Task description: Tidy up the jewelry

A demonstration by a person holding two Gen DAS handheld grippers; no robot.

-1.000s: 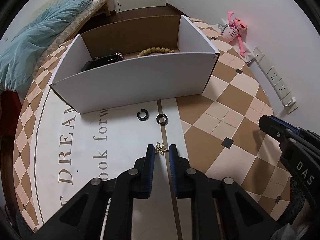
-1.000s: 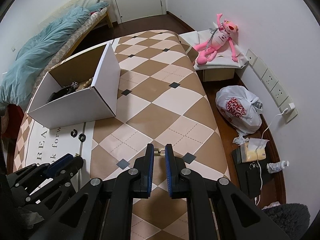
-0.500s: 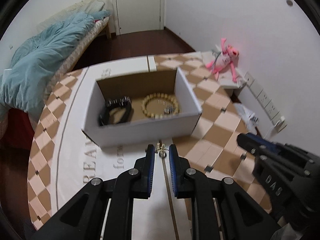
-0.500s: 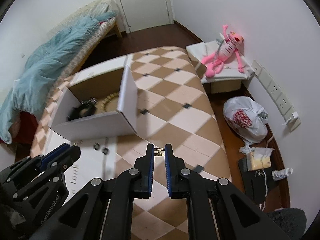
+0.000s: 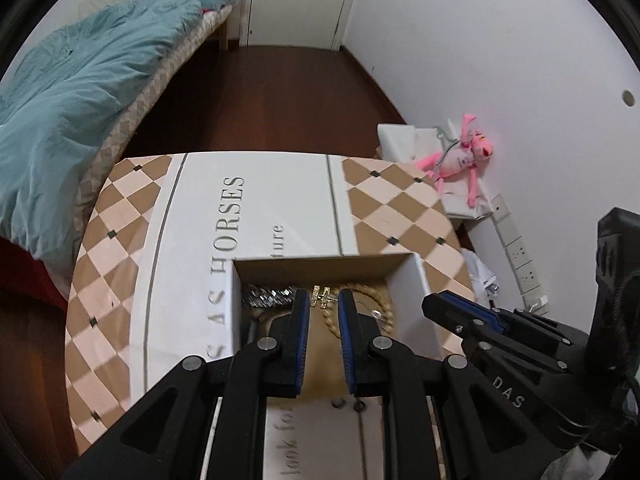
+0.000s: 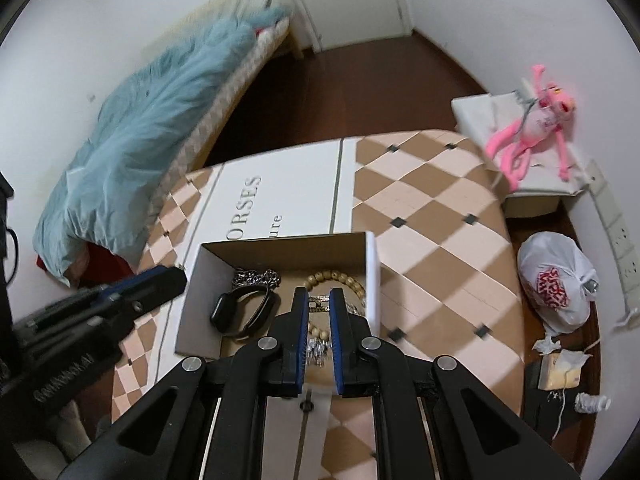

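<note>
Now each gripper — left [image 5: 323, 298], right [image 6: 319, 298] — apparently pinches a gold piece [image 5: 321, 295] above the box [image 6: 370, 276].

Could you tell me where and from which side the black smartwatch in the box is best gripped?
Grip the smartwatch across its strap loop, which looks thin enough to fit between the fingers, rather than the wider flat face at its left end. Come from straight above: the box walls block any sideways approach. The silver chain lies just behind it.
</note>
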